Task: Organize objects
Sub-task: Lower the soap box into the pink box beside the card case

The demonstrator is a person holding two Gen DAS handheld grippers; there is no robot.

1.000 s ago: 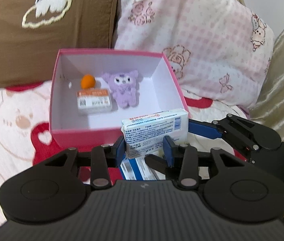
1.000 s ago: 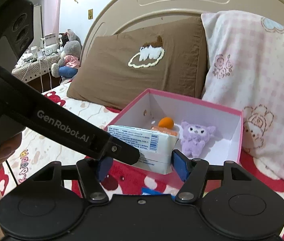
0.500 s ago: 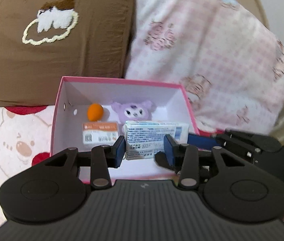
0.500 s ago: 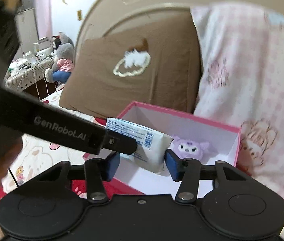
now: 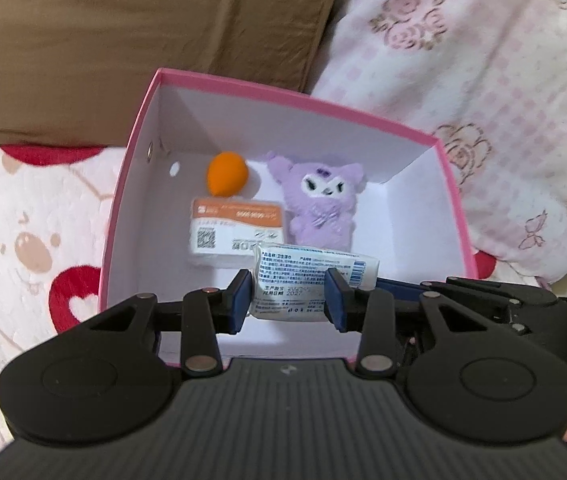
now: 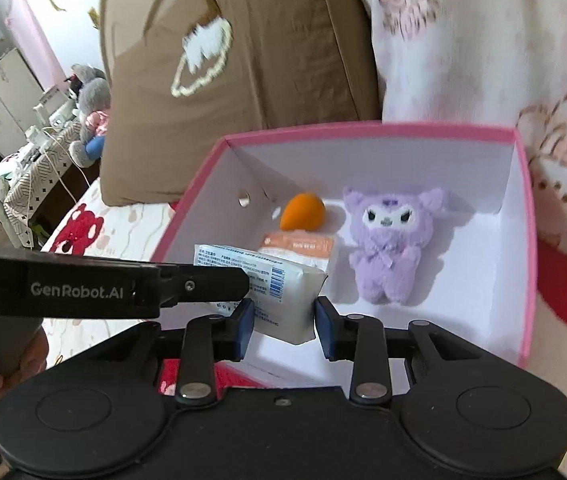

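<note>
Both grippers hold one white wipes packet (image 5: 303, 284) with blue print, low inside the pink box (image 5: 139, 128). My left gripper (image 5: 287, 300) is shut on its near end. My right gripper (image 6: 283, 320) is shut on the same packet (image 6: 283, 292) from the other side. The box holds an orange ball (image 5: 227, 174), a white and orange packet (image 5: 235, 232) and a purple plush toy (image 5: 323, 204). In the right wrist view the box (image 6: 523, 216) holds the ball (image 6: 303, 212) and the plush (image 6: 391, 236) too.
The box sits on a pink and red patterned bedspread (image 5: 23, 240). A brown pillow (image 5: 143, 40) and a pink checked pillow (image 5: 463, 60) lean behind it. A cluttered bedside table (image 6: 31, 152) stands at the far left.
Both grippers carried the wipes packet forward over the box's front wall and lowered it inside. The cameras now tilt down into the box.
</note>
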